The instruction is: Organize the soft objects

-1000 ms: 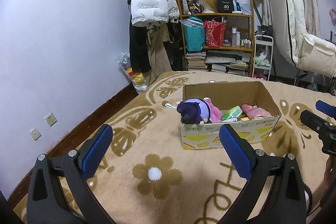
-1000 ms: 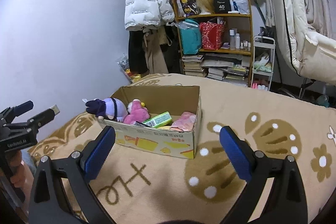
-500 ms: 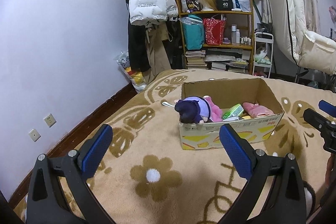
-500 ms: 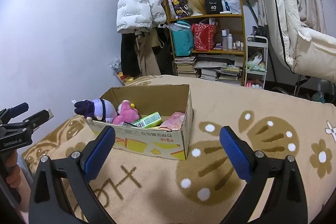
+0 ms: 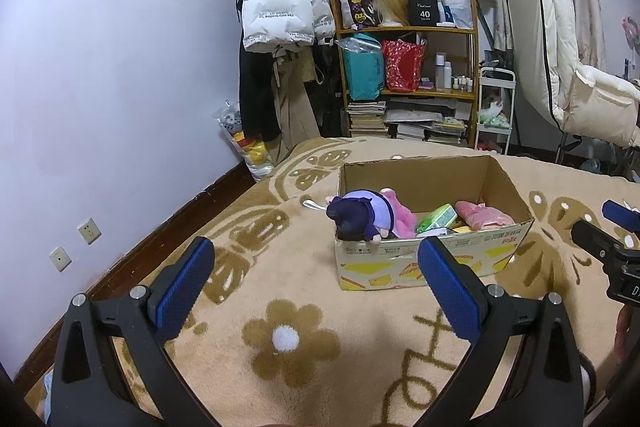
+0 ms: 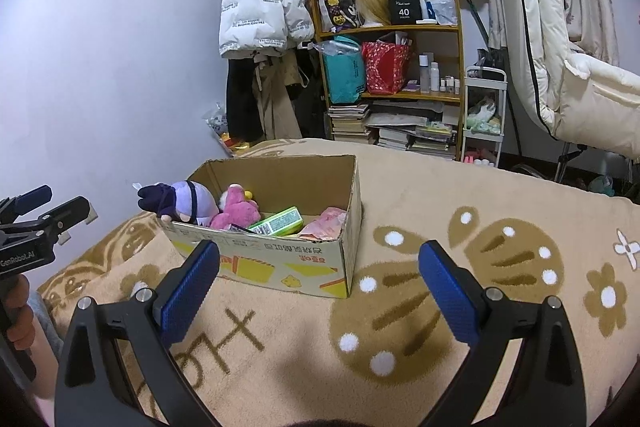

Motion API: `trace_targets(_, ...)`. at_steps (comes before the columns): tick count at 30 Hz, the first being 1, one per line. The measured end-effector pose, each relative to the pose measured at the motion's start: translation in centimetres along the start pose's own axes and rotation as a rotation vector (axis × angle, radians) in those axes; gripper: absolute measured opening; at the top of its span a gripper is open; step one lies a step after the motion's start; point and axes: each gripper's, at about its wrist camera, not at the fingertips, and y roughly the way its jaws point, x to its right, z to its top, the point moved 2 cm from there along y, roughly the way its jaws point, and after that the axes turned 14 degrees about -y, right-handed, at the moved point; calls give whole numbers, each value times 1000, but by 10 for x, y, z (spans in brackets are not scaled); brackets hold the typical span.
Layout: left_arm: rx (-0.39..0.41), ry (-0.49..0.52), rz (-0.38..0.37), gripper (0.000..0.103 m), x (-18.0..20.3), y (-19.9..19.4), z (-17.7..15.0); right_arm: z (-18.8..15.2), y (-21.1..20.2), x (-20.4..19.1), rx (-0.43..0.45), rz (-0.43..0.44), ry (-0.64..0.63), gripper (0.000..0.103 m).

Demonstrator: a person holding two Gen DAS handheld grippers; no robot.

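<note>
Soft toys sat packed in the cardboard box (image 5: 424,267) on the blanket (image 5: 280,287).

The purple plush (image 5: 360,213) lolled over the near-left rim beside a pink plush (image 6: 238,207); light and squashy, best pinched at the body. Both the left gripper (image 5: 316,287) and right gripper (image 6: 320,287) had jaws wide, empty.

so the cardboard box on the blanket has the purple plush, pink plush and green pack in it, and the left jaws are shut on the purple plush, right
Not quite. The left gripper is open and empty, short of the cardboard box; the left wrist view shows this. The purple plush, pink plush and green pack are in the box.
</note>
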Motion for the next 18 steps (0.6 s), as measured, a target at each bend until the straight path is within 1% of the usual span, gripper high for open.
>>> trace_targets(18,-18,14,0,101,2,3,-5,4,-5,2,16,-3,11,103)
